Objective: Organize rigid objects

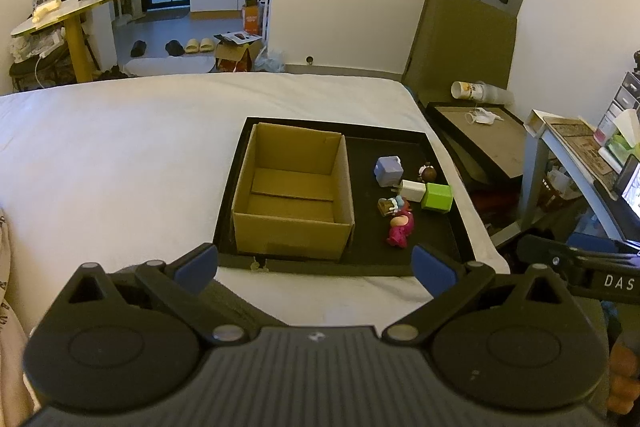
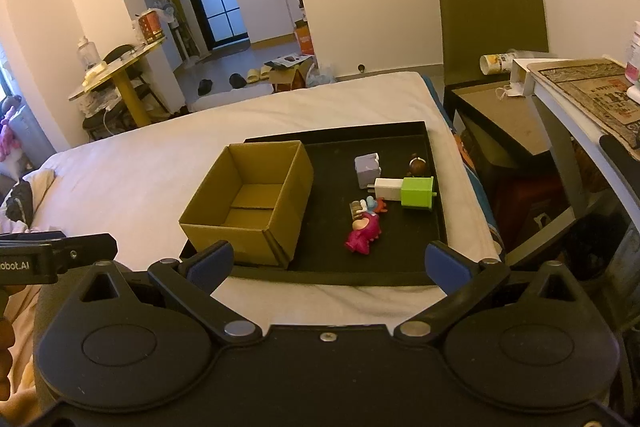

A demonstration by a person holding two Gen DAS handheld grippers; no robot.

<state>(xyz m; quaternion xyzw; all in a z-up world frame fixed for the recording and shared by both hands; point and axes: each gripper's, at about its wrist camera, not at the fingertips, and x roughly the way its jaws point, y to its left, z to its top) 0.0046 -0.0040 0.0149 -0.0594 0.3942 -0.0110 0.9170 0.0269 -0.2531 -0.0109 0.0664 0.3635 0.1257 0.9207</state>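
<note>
On the white bed, a black tray is laid near the right edge, and everything to be sorted is carried on it. At the left side of the tray a cardboard box is set upright with its top open; nothing is seen inside it, so no sorting appears to have been done yet. On the right half of the tray the small things are gathered in a loose cluster. A lavender block is placed toward the far edge, with a small brown figure just beside it. Nearer, a white charger is laid touching a green cube. Toward the near edge a small striped piece and a pink toy are found close together, the toy lying on its side.

The left gripper is held above the near edge of the tray, its jaws spread wide and nothing between them. The right gripper is held likewise, wide apart and empty, in front of the same edge.

By the look of it, the whole task is left: each of the six things is presumably to be picked up and placed in the box.
</note>
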